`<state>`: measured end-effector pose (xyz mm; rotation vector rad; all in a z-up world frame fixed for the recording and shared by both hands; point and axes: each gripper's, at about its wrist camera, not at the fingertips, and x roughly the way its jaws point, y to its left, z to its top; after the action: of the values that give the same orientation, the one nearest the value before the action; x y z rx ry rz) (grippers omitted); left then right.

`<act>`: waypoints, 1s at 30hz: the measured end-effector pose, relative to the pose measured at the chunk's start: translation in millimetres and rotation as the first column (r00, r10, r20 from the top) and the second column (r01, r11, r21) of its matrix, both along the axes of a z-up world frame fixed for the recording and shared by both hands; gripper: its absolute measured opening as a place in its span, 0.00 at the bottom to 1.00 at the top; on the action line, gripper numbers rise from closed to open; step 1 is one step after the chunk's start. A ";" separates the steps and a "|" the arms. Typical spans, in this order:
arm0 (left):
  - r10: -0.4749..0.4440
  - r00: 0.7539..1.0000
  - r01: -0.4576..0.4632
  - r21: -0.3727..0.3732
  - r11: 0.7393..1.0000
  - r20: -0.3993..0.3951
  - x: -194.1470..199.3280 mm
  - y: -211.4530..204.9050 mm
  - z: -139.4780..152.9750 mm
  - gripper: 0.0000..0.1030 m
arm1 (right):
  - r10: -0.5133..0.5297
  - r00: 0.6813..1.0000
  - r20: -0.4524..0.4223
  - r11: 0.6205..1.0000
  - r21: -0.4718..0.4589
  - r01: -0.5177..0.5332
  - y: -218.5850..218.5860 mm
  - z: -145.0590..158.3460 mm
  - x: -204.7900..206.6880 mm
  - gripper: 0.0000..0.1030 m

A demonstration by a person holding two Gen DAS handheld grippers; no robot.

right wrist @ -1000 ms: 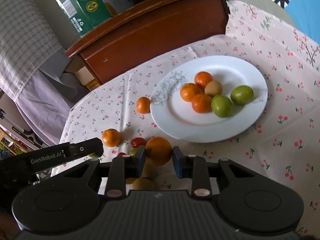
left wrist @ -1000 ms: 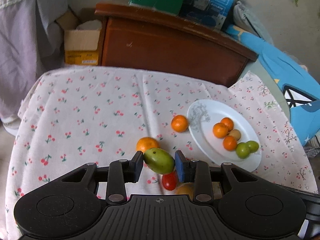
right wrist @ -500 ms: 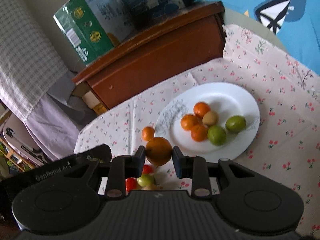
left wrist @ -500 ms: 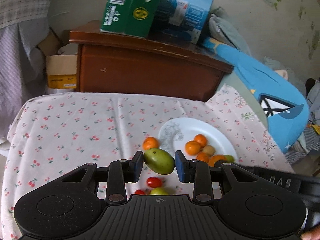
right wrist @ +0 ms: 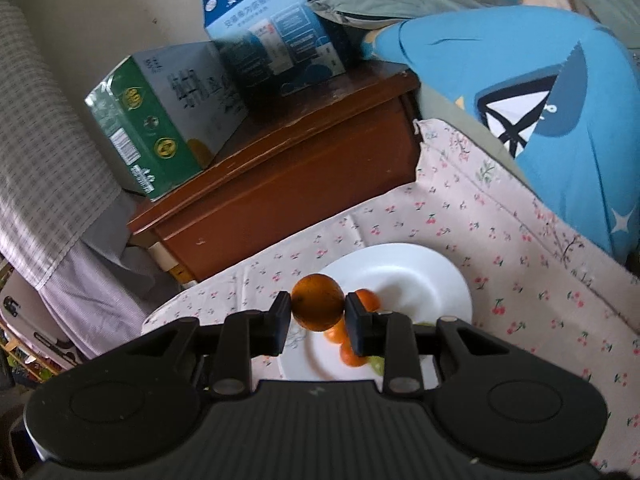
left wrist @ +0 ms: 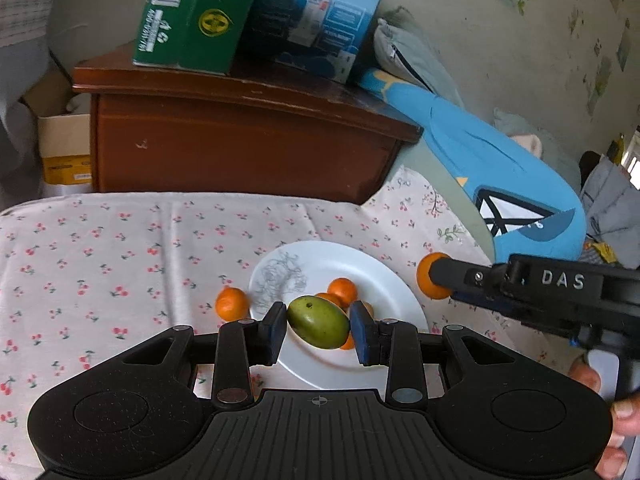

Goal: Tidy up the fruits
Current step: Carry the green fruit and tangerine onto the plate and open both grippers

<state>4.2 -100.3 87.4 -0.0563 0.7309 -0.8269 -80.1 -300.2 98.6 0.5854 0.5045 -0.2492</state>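
The fingers of the left gripper (left wrist: 319,328) are clamped on a green fruit (left wrist: 318,322); an orange (right wrist: 317,307) is pinched by the right gripper (right wrist: 317,318) above the white plate (right wrist: 432,280).

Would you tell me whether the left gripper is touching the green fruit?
Touching. The left wrist view shows the left gripper with both jaws pressed against the green fruit.
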 end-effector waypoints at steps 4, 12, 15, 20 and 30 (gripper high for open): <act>-0.003 1.000 0.003 0.011 1.000 -0.013 6.2 -8.4 -9.6 0.31 | -0.011 0.999 -0.031 1.000 0.003 0.011 -13.0 -6.5 9.2 0.28; -0.004 0.999 0.006 0.032 0.999 -0.041 20.2 -21.2 -29.3 0.31 | -0.054 0.993 -0.109 0.998 0.040 0.058 -38.7 -31.4 25.3 0.29; -0.003 0.999 0.004 0.036 0.999 -0.046 24.3 -25.7 -34.9 0.31 | -0.061 0.989 -0.135 0.996 0.059 0.070 -43.7 -40.8 30.9 0.28; 0.001 0.998 0.001 0.044 0.999 -0.060 30.5 -33.2 -43.9 0.31 | -0.068 0.984 -0.163 0.995 0.061 0.078 -47.2 -49.6 38.4 0.29; -0.002 0.996 0.006 0.041 0.999 -0.089 34.1 -40.9 -52.3 0.34 | -0.076 0.981 -0.179 0.993 0.072 0.091 -50.8 -56.8 45.8 0.31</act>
<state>38.3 -141.3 35.0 -0.0551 0.8319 -0.8166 -34.3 -350.9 41.7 0.6666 0.6637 -0.3642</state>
